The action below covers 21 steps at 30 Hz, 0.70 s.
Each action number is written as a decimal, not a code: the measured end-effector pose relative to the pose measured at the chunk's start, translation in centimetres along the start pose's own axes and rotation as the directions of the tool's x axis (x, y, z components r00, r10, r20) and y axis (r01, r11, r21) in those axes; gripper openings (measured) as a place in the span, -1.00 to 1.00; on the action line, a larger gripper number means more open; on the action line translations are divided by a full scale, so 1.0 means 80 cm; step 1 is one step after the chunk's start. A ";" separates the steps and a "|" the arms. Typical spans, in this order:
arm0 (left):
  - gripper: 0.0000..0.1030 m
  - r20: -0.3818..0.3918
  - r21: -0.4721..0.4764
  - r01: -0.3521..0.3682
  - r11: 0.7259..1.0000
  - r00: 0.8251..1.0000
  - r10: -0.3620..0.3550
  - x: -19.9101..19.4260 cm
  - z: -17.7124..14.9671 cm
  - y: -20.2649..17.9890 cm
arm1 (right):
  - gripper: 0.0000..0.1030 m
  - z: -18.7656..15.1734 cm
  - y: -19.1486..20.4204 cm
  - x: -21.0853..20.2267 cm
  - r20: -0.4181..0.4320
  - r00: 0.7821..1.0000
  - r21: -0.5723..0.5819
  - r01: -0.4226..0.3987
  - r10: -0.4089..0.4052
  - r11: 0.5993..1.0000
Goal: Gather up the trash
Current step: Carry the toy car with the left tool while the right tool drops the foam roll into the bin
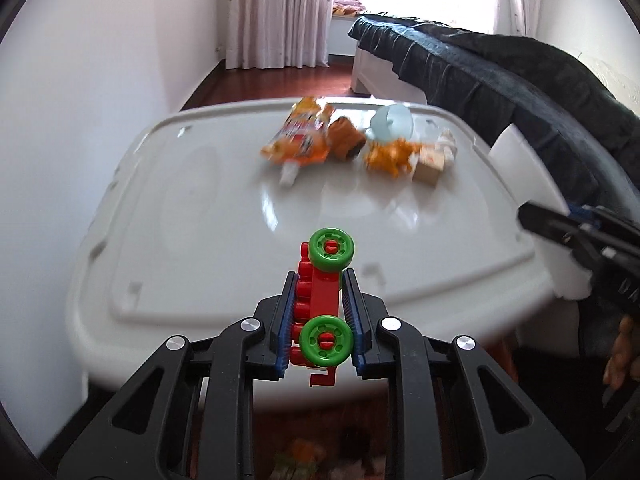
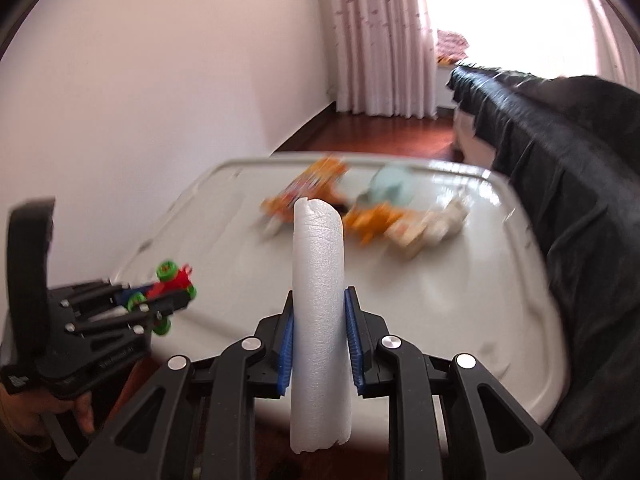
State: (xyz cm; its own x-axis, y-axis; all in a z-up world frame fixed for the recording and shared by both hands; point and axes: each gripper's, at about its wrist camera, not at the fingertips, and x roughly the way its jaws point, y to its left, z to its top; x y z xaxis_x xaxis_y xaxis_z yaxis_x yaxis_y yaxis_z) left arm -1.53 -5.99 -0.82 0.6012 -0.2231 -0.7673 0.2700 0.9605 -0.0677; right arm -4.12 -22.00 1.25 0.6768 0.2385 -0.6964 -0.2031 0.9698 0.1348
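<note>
The left gripper (image 1: 320, 312) clenches a red toy car with green wheels (image 1: 322, 296) above the near edge of the white worktop (image 1: 180, 220). The right gripper (image 2: 319, 340) grips an upright white foam tube (image 2: 319, 300) over the same edge. Near the far edge lie an orange snack wrapper (image 1: 300, 136), a pale blue cup (image 1: 390, 122) and a wooden block (image 1: 428, 164).

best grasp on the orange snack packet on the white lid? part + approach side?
Probably the orange snack packet by its near end, where a white tab juts toward the camera, coming from the near side, low and flat. It lies flat on the white lid, crowded by a brown piece on its right. Both hand-held grippers are full; the view is blurred.
</note>
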 end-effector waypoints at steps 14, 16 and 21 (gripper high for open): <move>-0.57 -0.182 -0.009 0.010 1.000 0.983 -0.012 -0.026 -0.159 0.032 | -0.56 -0.158 0.090 0.024 -0.281 0.959 -0.057 -0.051 0.033 0.997; -0.57 -0.206 -0.011 0.022 1.000 0.978 -0.024 -0.022 -0.167 0.031 | -0.56 -0.169 0.096 0.024 -0.300 0.954 -0.066 -0.044 0.022 0.997; -0.57 -0.230 -0.007 0.032 0.999 0.973 -0.032 -0.015 -0.172 0.026 | -0.32 -0.187 0.095 0.032 -0.340 0.940 -0.082 -0.008 -0.021 0.997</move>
State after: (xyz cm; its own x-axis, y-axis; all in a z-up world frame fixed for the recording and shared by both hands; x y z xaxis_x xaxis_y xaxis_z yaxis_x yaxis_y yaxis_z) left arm -12.07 -1.46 -8.78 0.4032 -0.2099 -0.8907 0.2837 0.9541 -0.0963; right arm -14.49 -14.78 -10.06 0.3997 0.1872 -0.8973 -0.2658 0.9605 0.0821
